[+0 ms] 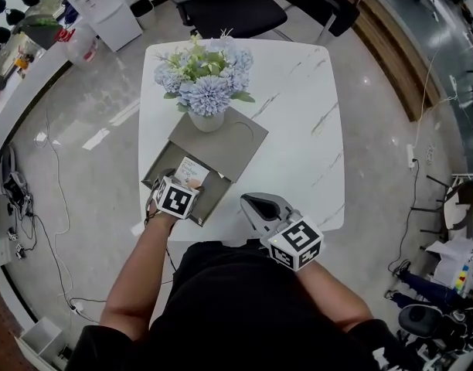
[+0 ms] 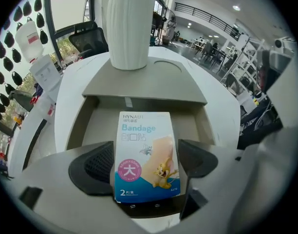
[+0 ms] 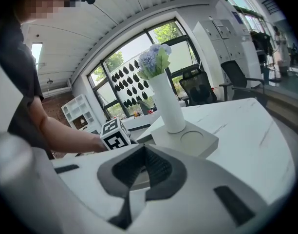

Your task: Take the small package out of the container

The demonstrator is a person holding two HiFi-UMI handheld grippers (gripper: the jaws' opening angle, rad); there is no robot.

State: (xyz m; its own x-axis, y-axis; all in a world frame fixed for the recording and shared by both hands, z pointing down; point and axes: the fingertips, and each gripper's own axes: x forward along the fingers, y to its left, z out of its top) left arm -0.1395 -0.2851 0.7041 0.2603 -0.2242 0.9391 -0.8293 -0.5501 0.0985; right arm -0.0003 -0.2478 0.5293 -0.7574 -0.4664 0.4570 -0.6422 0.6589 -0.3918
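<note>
seen from above, a person stands at a white table (image 1: 298, 122) with a gripper in each hand. a grey box (image 1: 221, 141) sits on the table with its tray (image 2: 93, 123) open toward the person. a white vase (image 1: 206, 120) of blue flowers (image 1: 202, 79) stands on the box's top.

the left gripper (image 2: 146, 162) reaches over the open tray. its two jaws are closed on the long side edges of the package (image 2: 145, 145), a flat bandage packet with a cartoon print. the packet lies between the dark pads, its far end pointing toward the vase. it is over the tray, inside the tray's outline; whether it has cleared the tray floor cannot be told.

the right gripper (image 3: 145, 150) is held low at the table's near edge, well apart from the box. its jaws are pressed together with nothing between them.

the grasp looks made, so the step in hand is most likely the lift out. the next move calls for raising the packet up and back toward the person, clear of the tray walls and the overhanging top. the grip is on thin edges, so the packet may bend or slip if the squeeze is uneven. the box should not be dragged, because the vase on it could tip. the idle right gripper could steady the box if needed.
</note>
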